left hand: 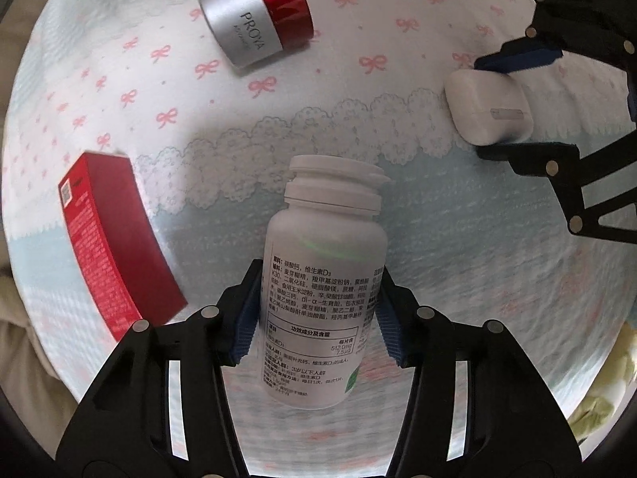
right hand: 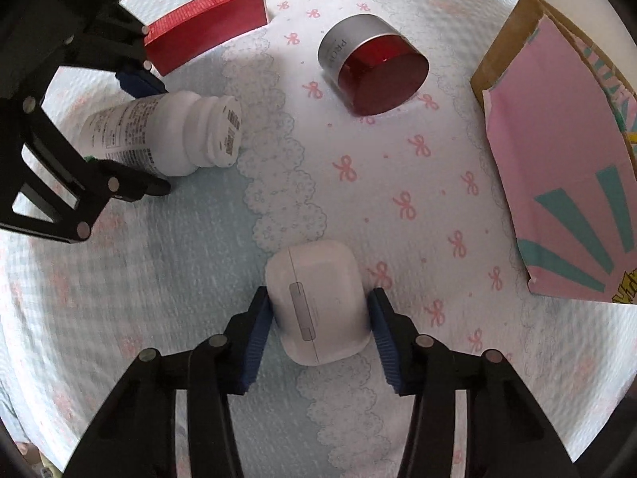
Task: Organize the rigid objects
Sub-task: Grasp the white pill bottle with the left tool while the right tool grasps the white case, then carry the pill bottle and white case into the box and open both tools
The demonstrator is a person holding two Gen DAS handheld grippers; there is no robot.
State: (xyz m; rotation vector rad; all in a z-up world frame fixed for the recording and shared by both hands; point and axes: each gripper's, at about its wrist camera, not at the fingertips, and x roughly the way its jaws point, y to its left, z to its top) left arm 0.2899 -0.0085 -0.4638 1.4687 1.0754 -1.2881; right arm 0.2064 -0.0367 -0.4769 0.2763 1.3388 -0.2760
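My left gripper is shut on a white pill bottle with printed text, its cap pointing away; the bottle also shows in the right wrist view. My right gripper is shut on a white earbud case, also seen at the right of the left wrist view. A silver jar with a red lid lies on its side beyond the bottle, and shows in the right wrist view. A red box lies to the bottle's left, also in the right wrist view.
Everything lies on a quilted cloth with pink bows and a blue lace pattern. A pink and teal paper bag lies flat at the right. The left gripper's arm fills the right wrist view's left side.
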